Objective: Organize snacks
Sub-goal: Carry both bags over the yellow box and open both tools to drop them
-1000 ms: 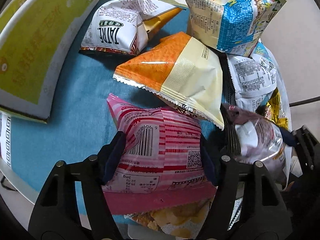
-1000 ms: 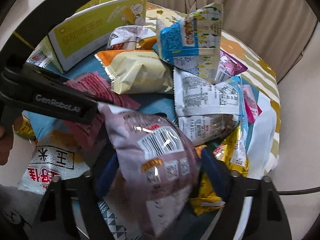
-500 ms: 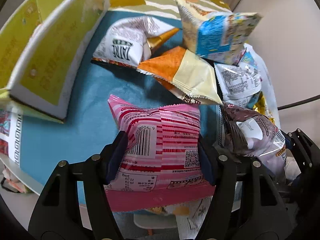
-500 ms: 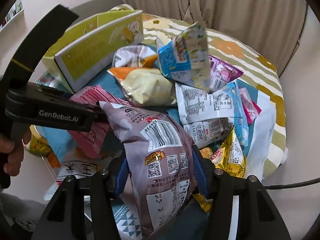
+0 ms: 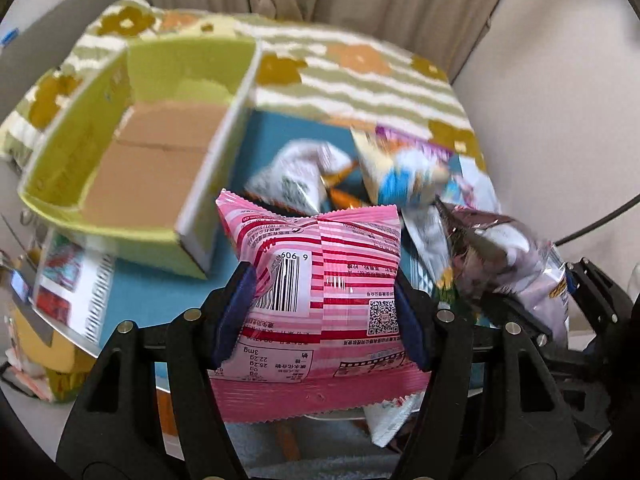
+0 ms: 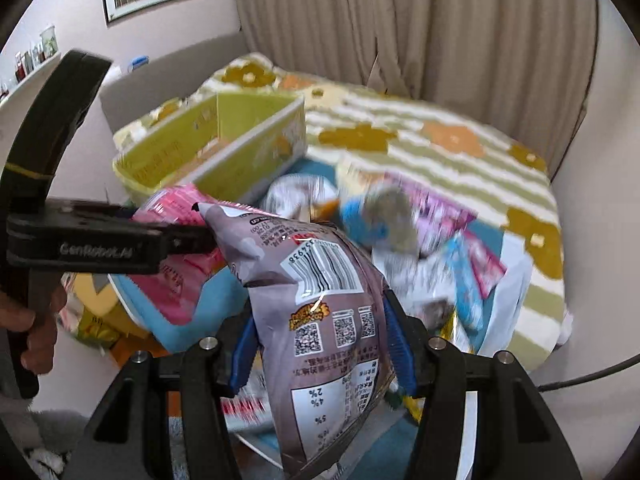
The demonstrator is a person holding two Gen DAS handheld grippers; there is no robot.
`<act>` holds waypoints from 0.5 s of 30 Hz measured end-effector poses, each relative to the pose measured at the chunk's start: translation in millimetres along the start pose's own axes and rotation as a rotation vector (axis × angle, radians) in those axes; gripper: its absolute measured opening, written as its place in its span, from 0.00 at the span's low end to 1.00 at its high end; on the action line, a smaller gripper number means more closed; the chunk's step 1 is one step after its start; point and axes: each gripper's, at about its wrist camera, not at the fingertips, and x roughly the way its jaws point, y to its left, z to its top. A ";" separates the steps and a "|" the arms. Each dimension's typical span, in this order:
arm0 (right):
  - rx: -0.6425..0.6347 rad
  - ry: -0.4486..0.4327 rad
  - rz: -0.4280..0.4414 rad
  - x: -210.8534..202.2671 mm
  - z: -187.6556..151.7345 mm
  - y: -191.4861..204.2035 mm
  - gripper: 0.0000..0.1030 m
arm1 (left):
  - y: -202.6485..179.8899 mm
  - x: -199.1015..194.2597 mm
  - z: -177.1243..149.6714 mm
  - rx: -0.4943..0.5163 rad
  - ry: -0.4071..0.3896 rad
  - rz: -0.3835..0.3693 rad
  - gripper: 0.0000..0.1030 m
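My left gripper (image 5: 324, 316) is shut on a pink striped snack bag (image 5: 320, 272), held up above the blue table. My right gripper (image 6: 320, 344) is shut on a mauve snack bag (image 6: 320, 312), held up beside it; that bag also shows in the left wrist view (image 5: 504, 260). The pink bag shows at the left in the right wrist view (image 6: 180, 240). An open yellow-green cardboard box (image 5: 132, 160) with a bare brown floor stands ahead to the left. It also shows in the right wrist view (image 6: 224, 152).
Several loose snack bags (image 6: 392, 236) lie in a pile on the blue table top (image 5: 280, 136), right of the box. A striped flowered cloth (image 6: 440, 140) covers the far side. Curtains (image 6: 400, 20) hang behind. More packets (image 5: 60, 280) lie below the box at the left.
Both grippers have lifted their bags higher and tilted up. The box's inside and the curtains have come into view, and the pile now lies farther below.
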 end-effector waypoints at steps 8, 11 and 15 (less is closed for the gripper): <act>-0.019 -0.079 -0.066 -4.4 74.2 37.3 0.51 | 60.3 -27.3 49.0 0.023 -0.099 -0.013 0.60; 0.041 -0.065 -0.062 13.0 107.3 52.2 0.51 | 89.6 -28.2 71.9 0.049 -0.107 -0.019 0.60; 0.122 -0.061 -0.051 39.4 144.5 70.1 0.51 | 134.9 -25.3 105.7 0.069 -0.109 -0.031 0.60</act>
